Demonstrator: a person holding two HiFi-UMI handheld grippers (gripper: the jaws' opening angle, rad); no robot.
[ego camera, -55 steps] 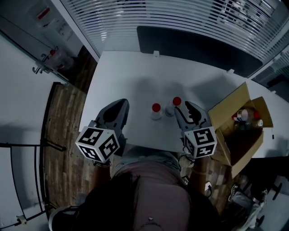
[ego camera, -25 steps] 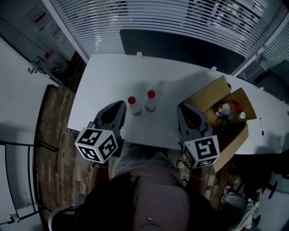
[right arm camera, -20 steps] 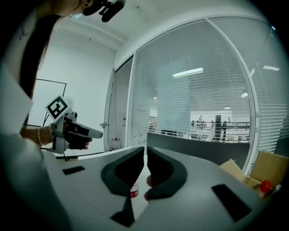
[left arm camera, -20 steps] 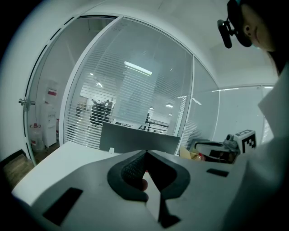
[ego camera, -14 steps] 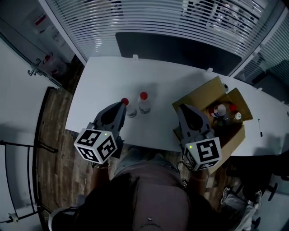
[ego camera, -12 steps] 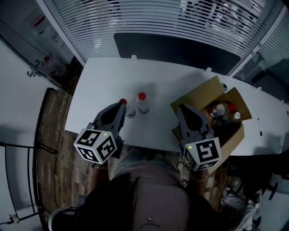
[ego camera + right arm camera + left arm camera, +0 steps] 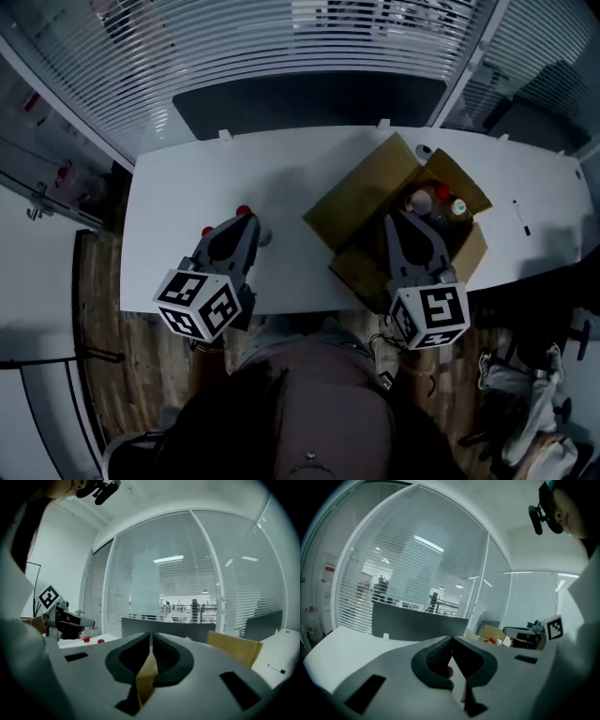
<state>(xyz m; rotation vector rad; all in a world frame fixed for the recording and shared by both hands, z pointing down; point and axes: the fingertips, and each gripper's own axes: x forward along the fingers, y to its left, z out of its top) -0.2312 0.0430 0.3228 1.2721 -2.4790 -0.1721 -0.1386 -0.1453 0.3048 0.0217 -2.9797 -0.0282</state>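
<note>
On the white surface [image 7: 178, 187], a small clear bottle with a red cap [image 7: 243, 211] and a second red-capped bottle [image 7: 206, 231] stand just beside the tip of the left gripper [image 7: 451, 641]. Its fingers are pressed together, empty. The right gripper [image 7: 150, 638] hovers over the open brown cardboard box [image 7: 361, 202] holding several more bottles [image 7: 422, 200]. Its fingers likewise meet tip to tip, gripping nothing, with a cardboard flap showing below them.
</note>
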